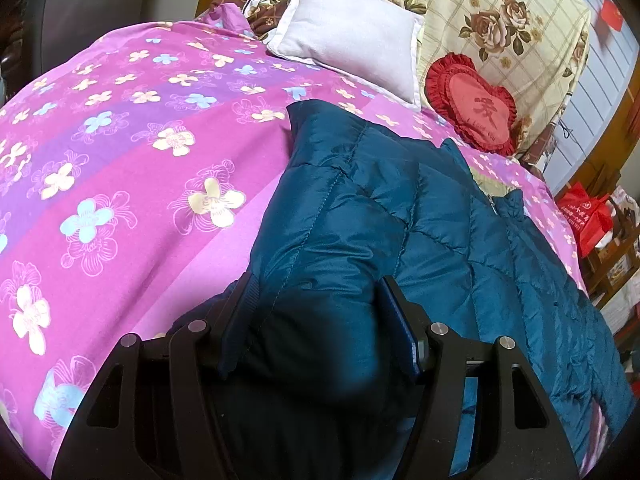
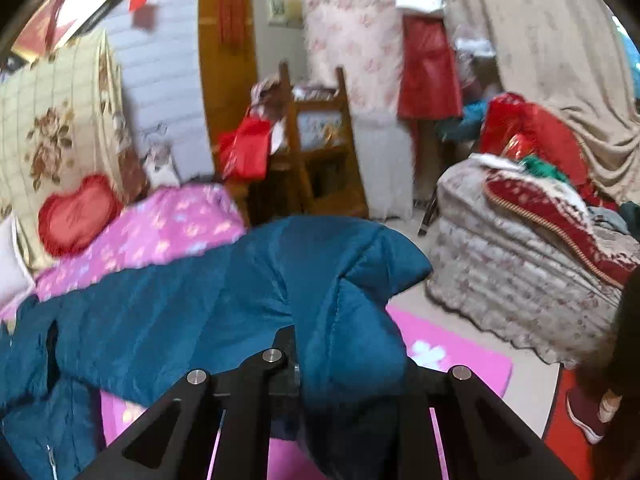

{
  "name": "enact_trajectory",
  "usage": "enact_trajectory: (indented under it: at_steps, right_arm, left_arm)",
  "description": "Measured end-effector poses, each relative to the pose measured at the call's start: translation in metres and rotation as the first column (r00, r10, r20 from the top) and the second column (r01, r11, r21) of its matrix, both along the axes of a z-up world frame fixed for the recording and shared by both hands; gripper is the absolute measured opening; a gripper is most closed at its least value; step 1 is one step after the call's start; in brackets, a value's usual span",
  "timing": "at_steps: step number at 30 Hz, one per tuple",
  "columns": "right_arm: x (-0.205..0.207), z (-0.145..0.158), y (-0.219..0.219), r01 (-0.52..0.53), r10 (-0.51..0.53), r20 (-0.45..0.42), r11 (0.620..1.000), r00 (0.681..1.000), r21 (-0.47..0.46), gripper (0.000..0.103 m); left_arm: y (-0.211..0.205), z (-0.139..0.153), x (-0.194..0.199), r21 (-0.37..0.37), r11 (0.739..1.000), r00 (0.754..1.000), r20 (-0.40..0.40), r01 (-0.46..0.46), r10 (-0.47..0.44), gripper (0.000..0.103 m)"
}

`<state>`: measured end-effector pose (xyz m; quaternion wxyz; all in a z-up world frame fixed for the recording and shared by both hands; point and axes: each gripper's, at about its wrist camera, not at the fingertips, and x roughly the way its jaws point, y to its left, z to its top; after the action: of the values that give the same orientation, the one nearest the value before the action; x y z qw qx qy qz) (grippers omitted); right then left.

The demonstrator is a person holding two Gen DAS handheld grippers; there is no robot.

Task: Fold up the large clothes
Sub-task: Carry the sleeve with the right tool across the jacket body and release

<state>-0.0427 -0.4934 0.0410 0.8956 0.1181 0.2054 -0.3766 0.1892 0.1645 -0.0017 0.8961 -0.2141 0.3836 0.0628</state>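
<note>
A teal quilted down jacket [image 1: 380, 200] lies spread on a bed with a pink flowered cover [image 1: 120, 160]. My left gripper [image 1: 318, 284] sits at the jacket's near edge. A thick bunch of the fabric fills the space between its two fingers [image 1: 244, 312], which press on it from both sides. In the blurred right wrist view, a fold of the same jacket [image 2: 200, 300] is raised above the bed cover [image 2: 160, 232]. My right gripper [image 2: 300, 340] is shut on it, and the cloth drapes over the right finger and hides it.
A white pillow [image 1: 348, 36] and a red heart cushion [image 1: 474, 104] lie at the head of the bed against a rose-print blanket [image 1: 500, 28]. Beyond the bed stand a wooden chair [image 2: 320, 140], a red bag [image 2: 246, 148] and a covered pile [image 2: 520, 260]. A person's shoe [image 2: 588, 416] is at the lower right.
</note>
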Motion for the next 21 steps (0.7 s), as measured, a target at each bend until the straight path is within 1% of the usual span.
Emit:
enact_trajectory:
  at_steps: [2, 4, 6, 8, 10, 12, 15, 16, 17, 18, 19, 21]
  right_arm:
    - [0.007, 0.005, 0.017, -0.042, 0.042, 0.013, 0.998, 0.999, -0.037, 0.013]
    - [0.019, 0.014, 0.041, -0.121, 0.123, 0.045, 0.991, 0.991, -0.051, 0.013]
    - [0.035, 0.025, 0.083, -0.230, 0.237, 0.080, 0.969, 0.968, -0.085, 0.013]
    - [0.050, 0.033, 0.129, -0.346, 0.357, 0.094, 0.931, 0.929, -0.121, 0.013]
    - [0.067, 0.032, 0.173, -0.477, 0.488, 0.101, 0.871, 0.867, -0.112, 0.013]
    - [0.086, 0.022, 0.213, -0.600, 0.604, 0.092, 0.797, 0.792, -0.062, 0.013]
    - [0.114, 0.002, 0.257, -0.722, 0.719, 0.078, 0.691, 0.691, 0.022, 0.013]
    - [0.121, -0.003, 0.266, -0.748, 0.744, 0.077, 0.663, 0.664, 0.044, 0.013]
    - [0.128, -0.008, 0.275, -0.783, 0.779, 0.084, 0.618, 0.622, 0.070, 0.013]
    - [0.134, -0.011, 0.283, -0.807, 0.802, 0.095, 0.584, 0.590, 0.086, 0.013]
    - [0.140, -0.013, 0.291, -0.837, 0.830, 0.117, 0.536, 0.546, 0.106, 0.013]
    - [0.149, -0.018, 0.304, -0.896, 0.879, 0.177, 0.423, 0.442, 0.136, 0.013]
  left_arm:
    - [0.000, 0.000, 0.000, 0.000, 1.000, 1.000, 0.000, 0.001, -0.001, 0.062]
    - [0.000, 0.000, 0.001, 0.001, 1.000, 1.000, -0.001, 0.001, -0.001, 0.062]
    - [0.000, 0.000, 0.000, 0.002, 1.000, 1.000, -0.002, 0.001, -0.001, 0.062]
    - [0.001, 0.000, 0.001, 0.002, 1.000, 1.000, -0.002, 0.002, -0.002, 0.063]
    - [0.001, 0.000, 0.001, 0.000, 1.000, 1.000, -0.001, 0.002, -0.002, 0.063]
    - [0.001, 0.000, 0.000, -0.001, 1.000, 1.000, 0.000, 0.002, -0.002, 0.063]
    - [0.001, 0.000, 0.000, -0.001, 1.000, 1.000, 0.001, 0.006, -0.006, 0.065]
    - [0.001, 0.000, 0.000, -0.001, 1.000, 1.000, 0.002, 0.010, -0.010, 0.066]
    - [0.000, 0.000, 0.001, 0.001, 1.000, 1.000, 0.001, 0.011, -0.011, 0.067]
    - [0.000, 0.000, 0.000, 0.003, 1.000, 1.000, 0.001, 0.012, -0.012, 0.067]
    - [0.000, 0.000, 0.001, 0.004, 1.000, 1.000, 0.001, 0.012, -0.012, 0.067]
    - [-0.001, 0.000, 0.000, 0.003, 1.000, 1.000, 0.001, 0.013, -0.013, 0.067]
